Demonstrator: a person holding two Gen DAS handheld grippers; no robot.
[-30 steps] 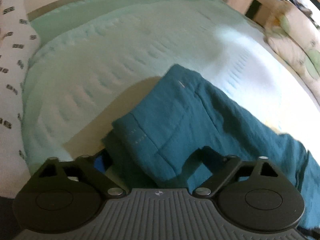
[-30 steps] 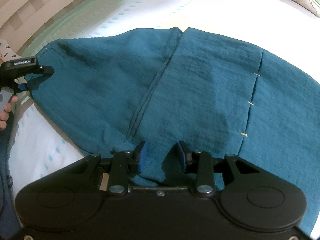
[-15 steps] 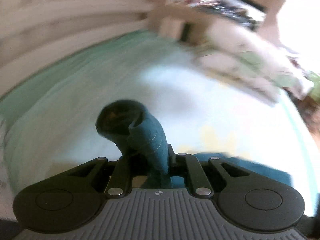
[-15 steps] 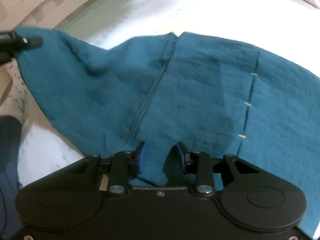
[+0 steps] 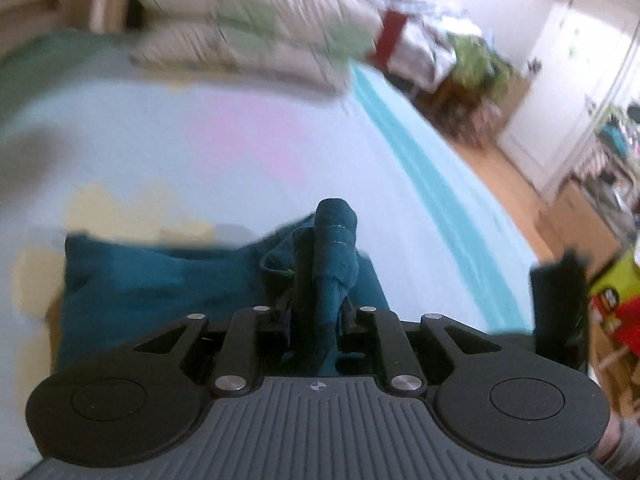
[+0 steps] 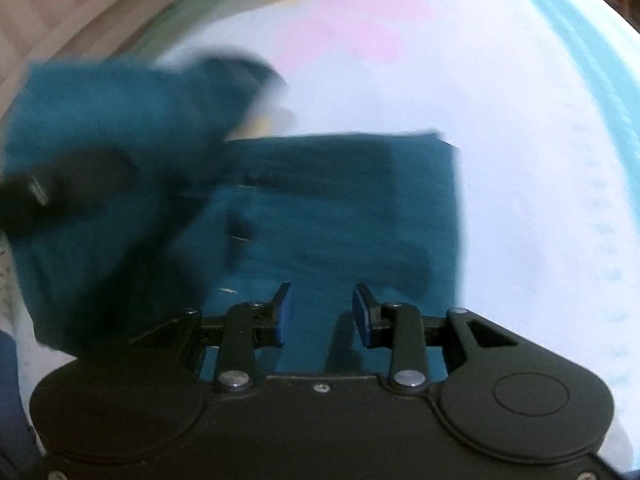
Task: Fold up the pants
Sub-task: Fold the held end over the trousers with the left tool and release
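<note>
Left gripper point(image 5: 318, 316): jaws drawn narrow, clamped on a bunched fold of the teal pants point(image 5: 334, 248). The pinched cloth stands up between the fingers as a rolled tuft, lifted above the layer below. Behind and to the left of the tuft, the rest of the pants lies flat on the bed sheet point(image 5: 248, 148), its far edge straight.

Right gripper point(image 6: 320, 312): jaws parted, blue pads point(image 6: 285, 314) exposed, nothing between them. It hovers low over the pants point(image 6: 340, 208); I cannot tell whether the pad tips touch the cloth.

Right wrist view: the near part of the pants lies flat as a rough rectangle, with its right edge straight against the pale sheet point(image 6: 500, 140). On the left a raised flap of the same cloth point(image 6: 100, 128) hangs blurred above the flat layer, with the other gripper point(image 6: 28, 196) seen as a dark blur at the far left edge, at the flap.

Surroundings, left wrist view: stacked pillows point(image 5: 248, 28) at the head of the bed, blurred. A turquoise band point(image 5: 432, 184) runs along the sheet's right side. Beyond it, wood floor point(image 5: 516, 184), a potted plant point(image 5: 476, 60) and a white wall.
</note>
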